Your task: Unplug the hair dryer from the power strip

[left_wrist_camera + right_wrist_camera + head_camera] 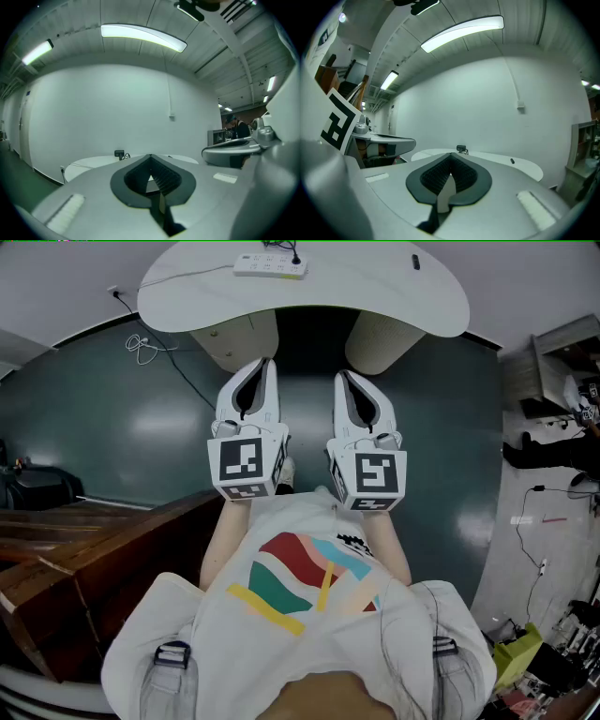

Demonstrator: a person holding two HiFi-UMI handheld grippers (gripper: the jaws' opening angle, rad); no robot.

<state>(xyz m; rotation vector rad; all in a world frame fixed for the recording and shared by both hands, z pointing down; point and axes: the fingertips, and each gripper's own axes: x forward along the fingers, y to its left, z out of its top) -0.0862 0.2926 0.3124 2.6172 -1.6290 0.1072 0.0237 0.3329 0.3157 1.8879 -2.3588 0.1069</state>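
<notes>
Left gripper [266, 367]: jaws pressing together, empty
Right gripper [345, 379]: jaws pressing together, empty
Power strip [270, 266]: lying on far surface [394, 298]

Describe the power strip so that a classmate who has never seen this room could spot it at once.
Start at the white curved table in front of the person. Near its far edge, left of centre, lies a long flat white power strip. Unlike the small dark object to its right, it has a black plug at its right end and a thin cord trailing left.
</notes>
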